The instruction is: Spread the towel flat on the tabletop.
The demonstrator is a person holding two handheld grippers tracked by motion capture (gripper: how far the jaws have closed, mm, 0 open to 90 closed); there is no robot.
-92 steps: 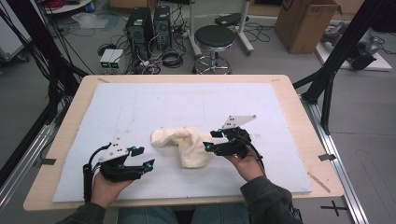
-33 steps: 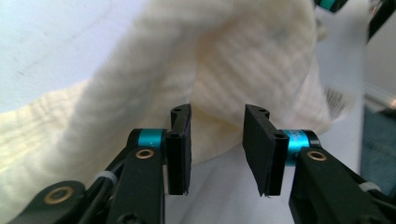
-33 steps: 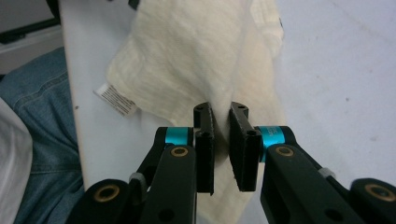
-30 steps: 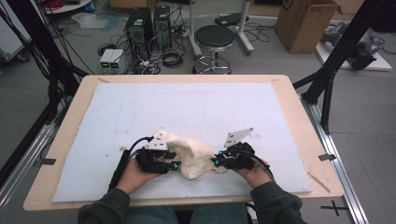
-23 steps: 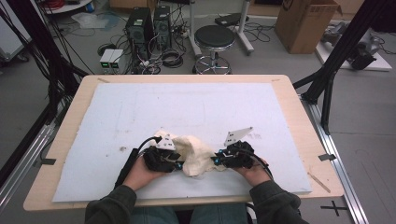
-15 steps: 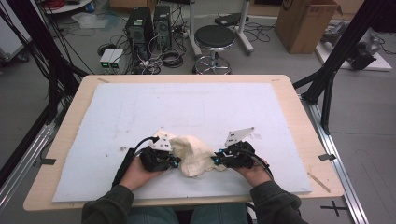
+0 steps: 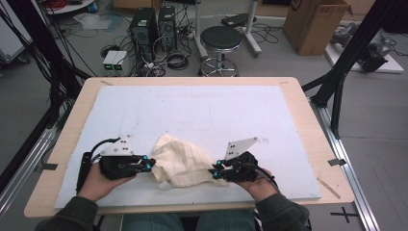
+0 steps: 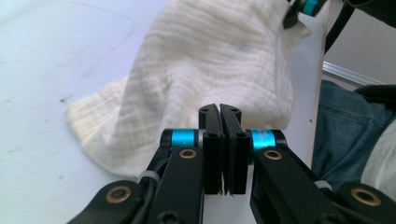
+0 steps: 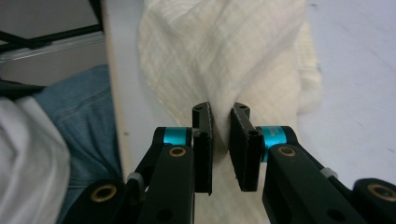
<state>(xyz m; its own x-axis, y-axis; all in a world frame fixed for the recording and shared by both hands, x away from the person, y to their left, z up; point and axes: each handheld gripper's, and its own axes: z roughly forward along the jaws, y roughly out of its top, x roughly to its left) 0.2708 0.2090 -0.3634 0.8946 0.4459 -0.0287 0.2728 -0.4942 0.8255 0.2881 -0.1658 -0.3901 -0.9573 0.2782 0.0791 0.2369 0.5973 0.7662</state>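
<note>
While cream cloth [image 7: 180,166] lies bunched near front edge of white table mat [image 7: 192,110], step in hand looks like spreading. Left gripper [image 7: 148,163] jaws just closed, pinching cloth's left edge; right gripper [image 7: 214,172] clamped on right edge. Next: draw both apart evenly.

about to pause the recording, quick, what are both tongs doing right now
Left tongs: closed on an edge of the cream cloth, having just clamped down.
Right tongs: closed on a fold of the same cloth.
</note>
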